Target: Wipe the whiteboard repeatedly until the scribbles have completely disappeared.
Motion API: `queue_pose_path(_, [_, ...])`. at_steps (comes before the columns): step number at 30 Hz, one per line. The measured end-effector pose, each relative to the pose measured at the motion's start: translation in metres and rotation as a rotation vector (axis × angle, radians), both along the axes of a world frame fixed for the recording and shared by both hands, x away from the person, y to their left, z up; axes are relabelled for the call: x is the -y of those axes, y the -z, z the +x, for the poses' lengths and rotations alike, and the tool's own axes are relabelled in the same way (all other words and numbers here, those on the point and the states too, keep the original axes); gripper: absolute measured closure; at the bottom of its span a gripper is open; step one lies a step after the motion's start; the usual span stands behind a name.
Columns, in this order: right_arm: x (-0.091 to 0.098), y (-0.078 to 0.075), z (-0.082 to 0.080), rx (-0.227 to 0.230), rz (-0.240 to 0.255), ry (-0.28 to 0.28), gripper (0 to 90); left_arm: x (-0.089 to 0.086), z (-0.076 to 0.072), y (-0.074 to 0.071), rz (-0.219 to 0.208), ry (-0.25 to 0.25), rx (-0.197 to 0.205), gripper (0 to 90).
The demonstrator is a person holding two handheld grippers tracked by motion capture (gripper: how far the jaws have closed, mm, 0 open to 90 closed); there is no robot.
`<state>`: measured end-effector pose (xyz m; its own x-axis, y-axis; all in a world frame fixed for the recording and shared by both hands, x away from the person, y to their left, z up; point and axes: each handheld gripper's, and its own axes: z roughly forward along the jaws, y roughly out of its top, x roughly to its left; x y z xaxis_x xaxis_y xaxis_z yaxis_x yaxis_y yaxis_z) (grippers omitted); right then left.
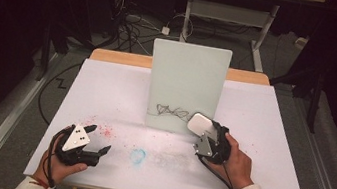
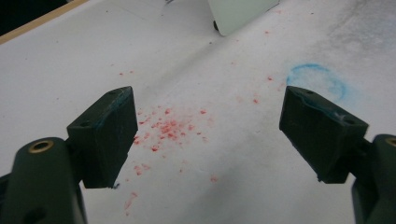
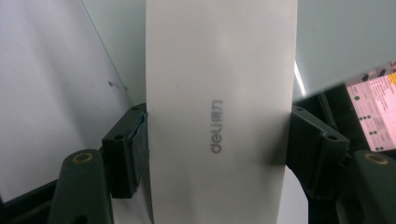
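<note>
The right gripper (image 1: pixel 205 133) is clamped on a white eraser (image 1: pixel 199 123), pressed against the lower right of the upright whiteboard (image 1: pixel 188 77) beside a black scribble (image 1: pixel 172 111). The left gripper (image 1: pixel 97 138) rests over the table (image 1: pixel 261 138) with jaws spread wide, near red specks (image 2: pixel 166 126) and a blue ring (image 1: pixel 137 155).

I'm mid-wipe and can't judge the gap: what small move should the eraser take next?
Probably slide the white eraser, clamped in the right gripper, leftward along the black scribble on the upright whiteboard; the scribble is unwiped and lies just left of the eraser.
</note>
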<state>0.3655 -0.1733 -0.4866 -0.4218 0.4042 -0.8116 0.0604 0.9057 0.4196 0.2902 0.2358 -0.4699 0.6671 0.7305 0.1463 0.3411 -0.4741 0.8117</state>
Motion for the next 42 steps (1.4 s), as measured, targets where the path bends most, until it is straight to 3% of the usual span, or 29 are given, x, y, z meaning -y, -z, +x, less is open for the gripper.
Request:
queue_pose_path(4, [0.006,0.0,-0.001,-0.002,0.003,0.016,31.0,0.0,0.0,0.0,0.0,0.0,0.0,18.7])
queue_pose_path(7, [-0.001,0.001,0.0,0.023,-0.022,0.006,31.0,0.001,0.0,0.0,0.008,0.004,-0.003,18.7])
queue_pose_path(11, [-0.02,0.003,0.0,0.045,-0.063,-0.03,31.0,0.002,0.001,0.001,0.012,0.003,-0.006,18.8])
queue_pose_path(15, [-0.043,0.003,0.001,0.06,-0.071,-0.045,31.0,0.002,0.002,0.001,0.004,0.002,-0.005,18.8])
queue_pose_path(23, [-0.08,0.0,0.004,0.037,-0.051,-0.073,31.0,0.003,0.002,0.002,-0.006,0.022,-0.013,18.8])
queue_pose_path(26, [-0.095,0.003,0.004,0.058,-0.066,-0.07,30.9,0.002,0.0,0.0,-0.013,0.031,-0.009,18.8])
queue_pose_path(29, [-0.104,0.002,0.003,0.042,-0.082,-0.035,30.9,0.002,0.001,0.001,-0.015,0.03,-0.01,18.8])
queue_pose_path(32, [-0.1,0.003,0.003,0.041,-0.077,-0.046,31.0,0.001,0.0,0.001,-0.017,0.025,-0.011,18.8])
queue_pose_path(38, [-0.075,0.013,-0.002,0.063,-0.169,-0.055,31.0,0.001,-0.002,0.0,-0.009,0.018,-0.005,19.3])
queue_pose_path(42, [-0.05,0.009,-0.001,0.048,-0.148,-0.02,31.0,0.0,-0.003,-0.001,-0.007,0.016,-0.004,19.3])
